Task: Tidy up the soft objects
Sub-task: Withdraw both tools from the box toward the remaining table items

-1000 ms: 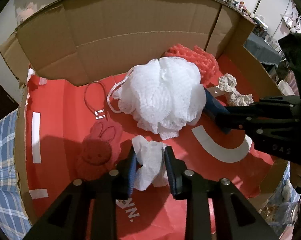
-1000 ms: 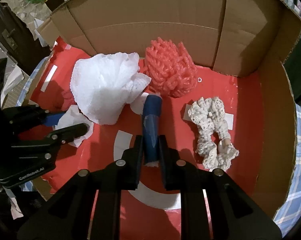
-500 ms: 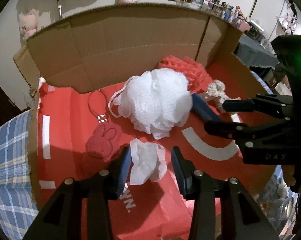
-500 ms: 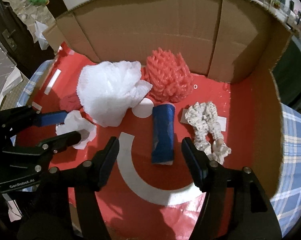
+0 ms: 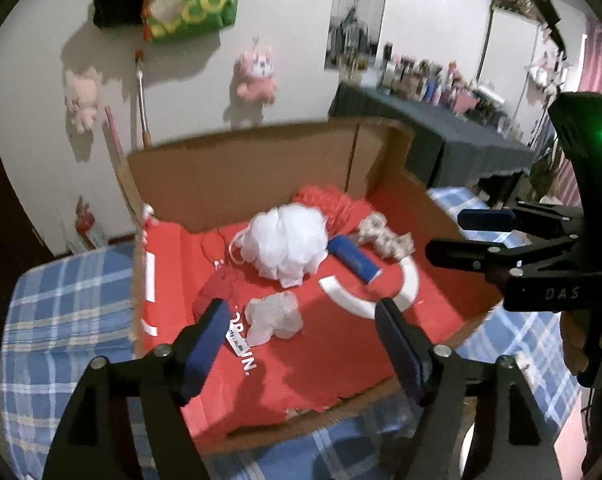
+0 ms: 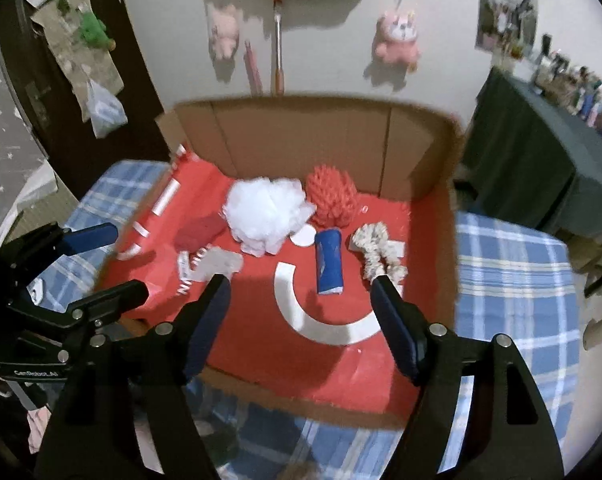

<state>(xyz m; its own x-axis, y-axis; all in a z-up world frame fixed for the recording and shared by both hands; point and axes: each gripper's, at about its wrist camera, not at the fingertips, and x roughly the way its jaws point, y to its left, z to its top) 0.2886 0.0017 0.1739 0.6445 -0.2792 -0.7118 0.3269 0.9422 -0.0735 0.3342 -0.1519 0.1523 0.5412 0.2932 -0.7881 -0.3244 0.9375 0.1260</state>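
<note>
- Soft things all sit inside the cardboard box (image 6: pixel 301 136) now: white mesh puff (image 6: pixel 267 210) and red puff (image 6: pixel 333 196) side by side near the back wall, centre of the right view.
- Right gripper (image 6: pixel 301 304) has let go! The blue roll (image 6: pixel 329 262) it pinched a second ago now lies free on the red lining, centre of frame, just left of the knitted scrunchie (image 6: pixel 375 256).
- Its jaws have just been opening and stand wide, nothing between them.
- Left gripper (image 5: pixel 301 330) too: jaws just opened wide, and the crumpled white tissue (image 5: pixel 275 316) lies loose beside the red plush (image 5: pixel 217 294), lower centre of the left view.
- Both grippers have pulled up and back; the box looks smaller, more wall shows.
- My read: two drops done, and both hands are free for whatever is left.
</note>
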